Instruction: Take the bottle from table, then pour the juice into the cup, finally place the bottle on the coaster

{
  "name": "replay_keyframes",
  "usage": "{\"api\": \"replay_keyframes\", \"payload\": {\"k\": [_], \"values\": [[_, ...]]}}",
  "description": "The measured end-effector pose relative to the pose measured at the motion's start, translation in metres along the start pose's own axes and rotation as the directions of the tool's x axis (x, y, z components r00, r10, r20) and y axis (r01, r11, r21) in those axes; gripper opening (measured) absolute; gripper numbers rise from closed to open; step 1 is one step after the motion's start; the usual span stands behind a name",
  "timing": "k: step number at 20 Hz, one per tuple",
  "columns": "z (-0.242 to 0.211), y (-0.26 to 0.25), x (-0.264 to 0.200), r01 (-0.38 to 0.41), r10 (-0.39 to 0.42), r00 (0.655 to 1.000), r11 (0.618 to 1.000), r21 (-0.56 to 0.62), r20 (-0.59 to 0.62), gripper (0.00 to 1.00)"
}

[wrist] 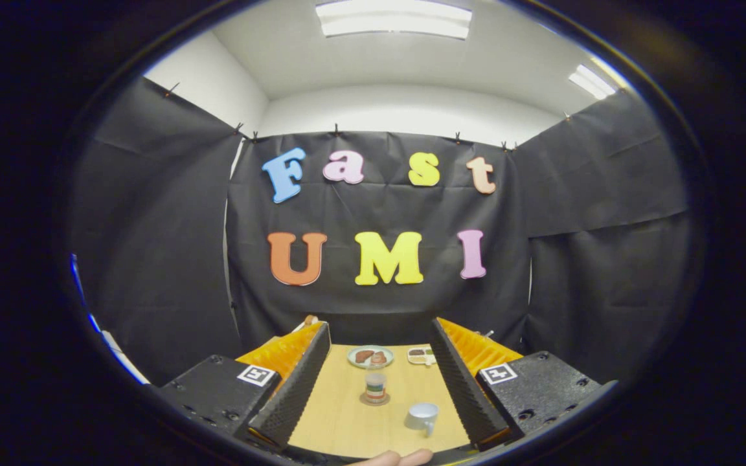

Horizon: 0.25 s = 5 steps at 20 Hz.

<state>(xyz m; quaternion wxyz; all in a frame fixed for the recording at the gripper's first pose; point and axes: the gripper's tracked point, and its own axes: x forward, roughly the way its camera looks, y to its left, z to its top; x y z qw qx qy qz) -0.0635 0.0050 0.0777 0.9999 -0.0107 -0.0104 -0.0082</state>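
A small clear bottle (375,386) with a red and green label stands upright on a round brown coaster (375,400) on the wooden table (340,414). It lies between my fingers, well below them. A pale cup (422,416) with a handle sits nearer to me and a little right of the bottle. My gripper (378,327) is open, its fingers spread wide and raised above the table, with nothing held between them.
At the table's far edge sit a round plate (370,356) with brown food and a small white tray (421,355) to its right. A person's fingertips (399,458) show at the near edge. Black cloth walls close in the booth.
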Motion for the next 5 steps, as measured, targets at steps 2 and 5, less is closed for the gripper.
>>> {"api": "replay_keyframes", "payload": {"k": [2,5], "values": [[-0.005,-0.003,0.0,0.009,-0.009,1.0,1.0,-0.007,-0.006,0.99],[-0.016,0.0,0.004,-0.001,0.001,1.0,1.0,-0.008,-0.014,0.99]]}}
